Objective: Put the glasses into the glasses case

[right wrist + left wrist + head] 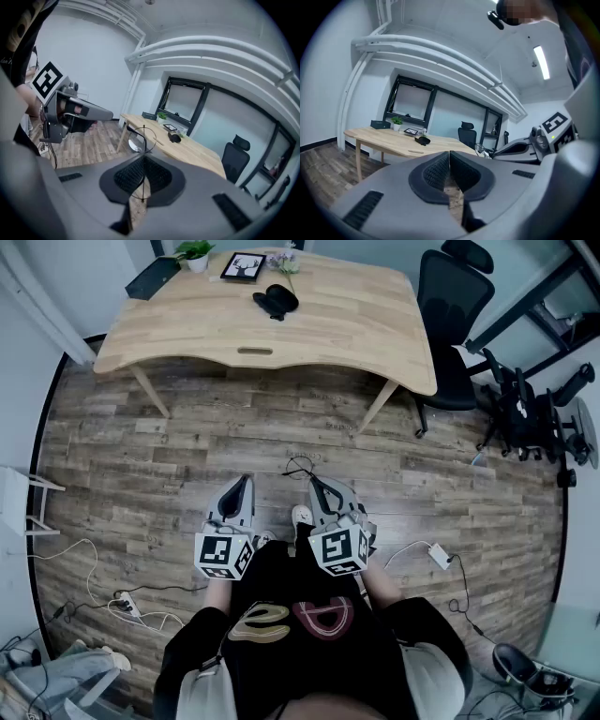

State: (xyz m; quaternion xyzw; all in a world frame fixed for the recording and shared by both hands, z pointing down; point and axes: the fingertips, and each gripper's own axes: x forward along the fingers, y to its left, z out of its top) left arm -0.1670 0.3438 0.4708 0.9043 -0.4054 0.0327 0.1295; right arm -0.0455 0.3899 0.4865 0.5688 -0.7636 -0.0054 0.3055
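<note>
A black glasses case [275,301] lies on the far side of the wooden table [328,329], well ahead of me; it also shows in the left gripper view [423,139] and the right gripper view [174,137]. Thin wire-rimmed glasses [143,137] stick up from my right gripper [143,161], which is shut on them. In the head view they are a faint loop [300,465] at the tip of that gripper [315,484]. My left gripper [246,482] is held level beside it over the floor, jaws shut [450,159] with nothing between them.
On the table's far edge stand a black box [153,277], a potted plant [195,253] and a framed picture [243,266]. A black office chair [452,324] is at the table's right end. Cables and a power strip [127,604] lie on the wood floor.
</note>
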